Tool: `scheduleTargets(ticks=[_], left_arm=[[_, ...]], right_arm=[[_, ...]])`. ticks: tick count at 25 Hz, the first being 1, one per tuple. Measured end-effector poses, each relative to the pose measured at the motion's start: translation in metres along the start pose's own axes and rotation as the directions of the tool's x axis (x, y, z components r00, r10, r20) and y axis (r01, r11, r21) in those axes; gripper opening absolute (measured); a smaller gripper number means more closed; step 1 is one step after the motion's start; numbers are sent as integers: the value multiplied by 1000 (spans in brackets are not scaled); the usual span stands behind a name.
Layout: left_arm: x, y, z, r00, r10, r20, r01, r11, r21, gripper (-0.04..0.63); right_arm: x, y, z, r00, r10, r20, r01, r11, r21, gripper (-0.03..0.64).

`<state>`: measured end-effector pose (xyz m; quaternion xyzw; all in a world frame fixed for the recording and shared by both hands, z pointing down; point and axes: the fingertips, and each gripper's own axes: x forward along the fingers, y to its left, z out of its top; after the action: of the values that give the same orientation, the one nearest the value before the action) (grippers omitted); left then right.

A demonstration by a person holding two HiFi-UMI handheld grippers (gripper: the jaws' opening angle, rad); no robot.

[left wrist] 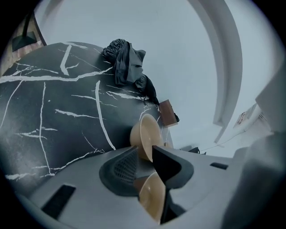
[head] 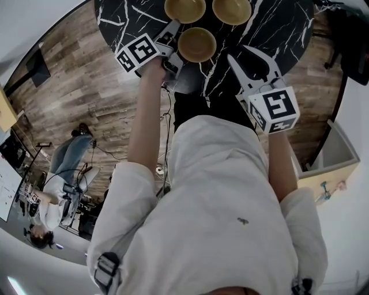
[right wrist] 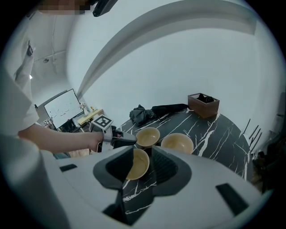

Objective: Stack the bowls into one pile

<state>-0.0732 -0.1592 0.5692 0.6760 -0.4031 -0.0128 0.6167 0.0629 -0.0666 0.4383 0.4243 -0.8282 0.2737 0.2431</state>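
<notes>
Three tan bowls sit on the black marble table point(head: 277, 29): a near one point(head: 196, 44) and two farther back, left point(head: 184, 8) and right point(head: 232, 10). My left gripper point(head: 176, 47) is at the near bowl's left rim. In the left gripper view its jaws point(left wrist: 144, 150) stand a little apart, with that bowl point(left wrist: 152, 199) deep between them and the far-left bowl point(left wrist: 145, 133) showing beyond the tips. My right gripper point(head: 245, 55) hangs open to the right of the near bowl, holding nothing. Through its gap point(right wrist: 142, 150) I see the near bowl point(right wrist: 137, 163).
A dark bundled cloth point(right wrist: 152, 112) and a small brown box point(right wrist: 203, 104) lie at the table's far side. The round table's edge runs close under both grippers. Wooden floor point(head: 86, 86) with cables and a person point(head: 63, 173) lies to the left.
</notes>
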Motion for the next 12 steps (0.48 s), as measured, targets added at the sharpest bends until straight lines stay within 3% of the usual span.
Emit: scheduleTargets(ticks=[12], left_arm=[[8,3,1,1000,2,-20,-3,1000,-30,63]], right_arm=[[1,3,-6,1000,6,-15,-6,1000,10,130]])
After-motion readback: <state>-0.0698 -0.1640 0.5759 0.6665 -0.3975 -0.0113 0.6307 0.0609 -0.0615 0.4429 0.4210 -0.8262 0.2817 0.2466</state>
